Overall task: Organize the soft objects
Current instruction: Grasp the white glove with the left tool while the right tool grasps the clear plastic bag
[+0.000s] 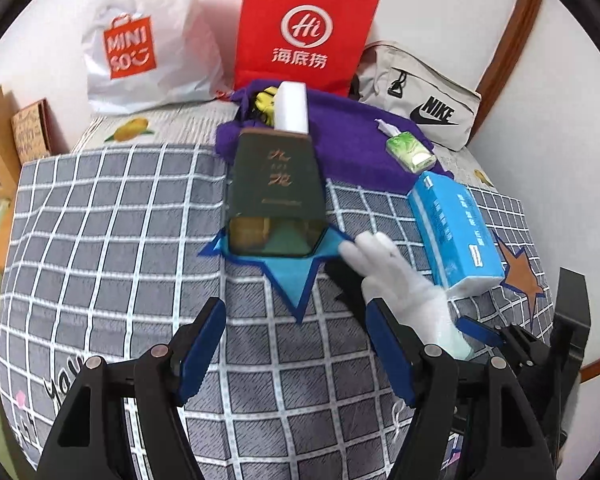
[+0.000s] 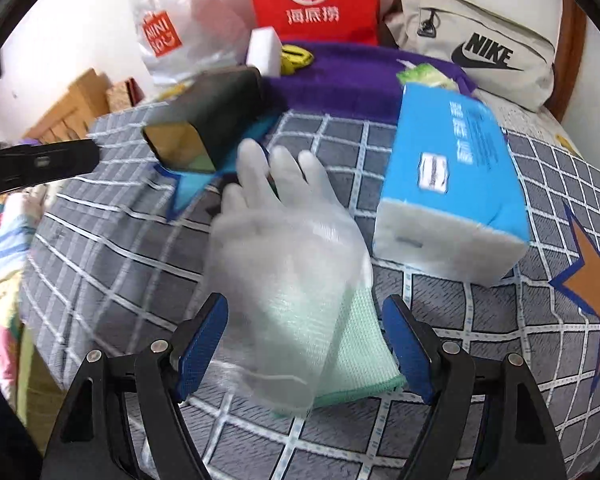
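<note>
Both grippers stand wide and empty over the bed. The white glove lies between the right gripper fingers on a green cloth; the left gripper has the dark box ahead.

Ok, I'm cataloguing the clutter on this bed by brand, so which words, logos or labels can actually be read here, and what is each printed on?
"MINI SO": orange logo on the white plastic bag.
"Hi" over "海底捞": red paper bag.
"NIKE" with swoosh: beige pouch.
Gold characters on the dark green box: too stylised to read surely.
Print on the blue tissue pack: too blurred to read.
Print on the small green tissue packet: too small.
Lettering on the brown box at the left: unreadable.
</note>
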`<state>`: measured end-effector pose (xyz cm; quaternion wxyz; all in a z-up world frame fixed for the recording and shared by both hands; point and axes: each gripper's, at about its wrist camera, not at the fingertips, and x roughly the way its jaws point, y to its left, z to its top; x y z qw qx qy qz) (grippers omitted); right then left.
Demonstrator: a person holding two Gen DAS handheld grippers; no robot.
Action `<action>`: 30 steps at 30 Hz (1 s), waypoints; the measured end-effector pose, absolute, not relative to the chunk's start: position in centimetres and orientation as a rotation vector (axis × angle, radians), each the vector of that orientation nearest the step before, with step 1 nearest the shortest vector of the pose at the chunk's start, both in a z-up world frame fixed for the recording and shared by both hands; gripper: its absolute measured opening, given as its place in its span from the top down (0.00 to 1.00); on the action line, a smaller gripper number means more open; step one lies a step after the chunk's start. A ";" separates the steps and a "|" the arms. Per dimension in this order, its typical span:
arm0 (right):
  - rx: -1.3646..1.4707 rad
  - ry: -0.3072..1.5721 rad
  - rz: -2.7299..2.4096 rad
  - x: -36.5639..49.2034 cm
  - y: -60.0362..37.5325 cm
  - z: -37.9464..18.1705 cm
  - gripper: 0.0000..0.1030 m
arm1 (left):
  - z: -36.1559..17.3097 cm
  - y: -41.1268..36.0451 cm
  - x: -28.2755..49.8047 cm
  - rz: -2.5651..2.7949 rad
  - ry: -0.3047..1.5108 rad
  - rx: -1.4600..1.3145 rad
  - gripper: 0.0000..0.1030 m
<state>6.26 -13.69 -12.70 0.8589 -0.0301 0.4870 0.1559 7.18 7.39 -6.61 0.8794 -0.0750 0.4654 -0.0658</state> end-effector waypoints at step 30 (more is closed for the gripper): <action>-0.002 0.971 0.405 3.8 -16.4 -11.0 0.87 | -9.3 6.7 7.8 -0.174 1.039 -0.206 0.31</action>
